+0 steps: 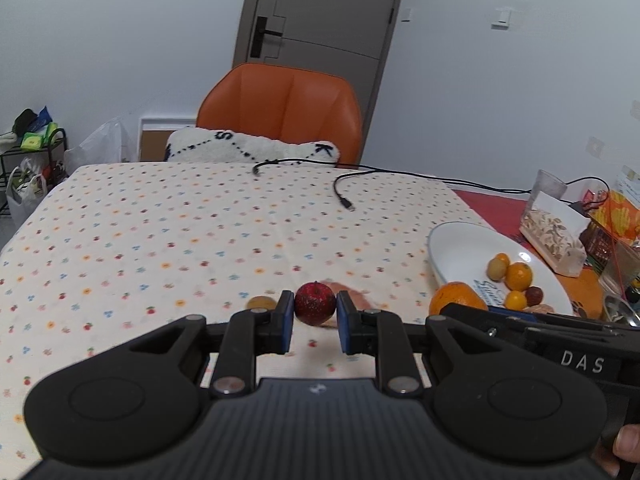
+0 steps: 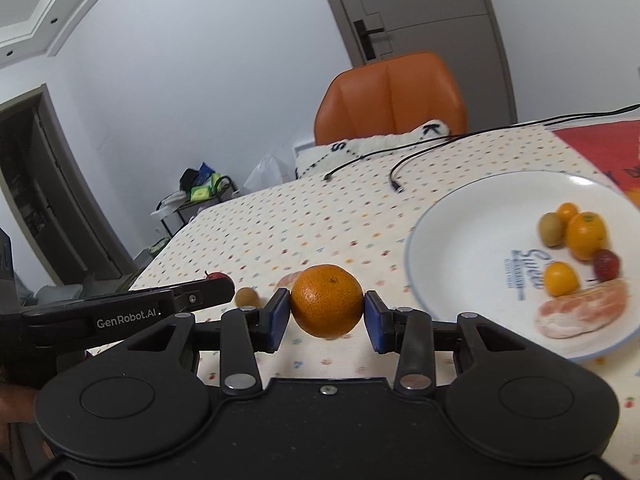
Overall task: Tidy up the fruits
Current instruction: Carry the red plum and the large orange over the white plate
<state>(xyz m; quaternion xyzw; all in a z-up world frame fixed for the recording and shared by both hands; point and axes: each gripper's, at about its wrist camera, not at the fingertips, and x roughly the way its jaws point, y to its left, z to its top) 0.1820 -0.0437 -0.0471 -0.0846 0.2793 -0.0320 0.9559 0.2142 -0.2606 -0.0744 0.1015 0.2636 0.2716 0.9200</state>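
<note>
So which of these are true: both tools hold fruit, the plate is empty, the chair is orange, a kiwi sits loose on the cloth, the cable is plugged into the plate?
1. Left tool grips a red fruit: true.
2. Right tool grips an orange: true.
3. The plate is empty: false, it holds several small fruits.
4. The chair is orange: true.
5. A kiwi lies loose on the cloth: true.
6. The cable plugs into the plate: false, its end lies free on the cloth.
</note>
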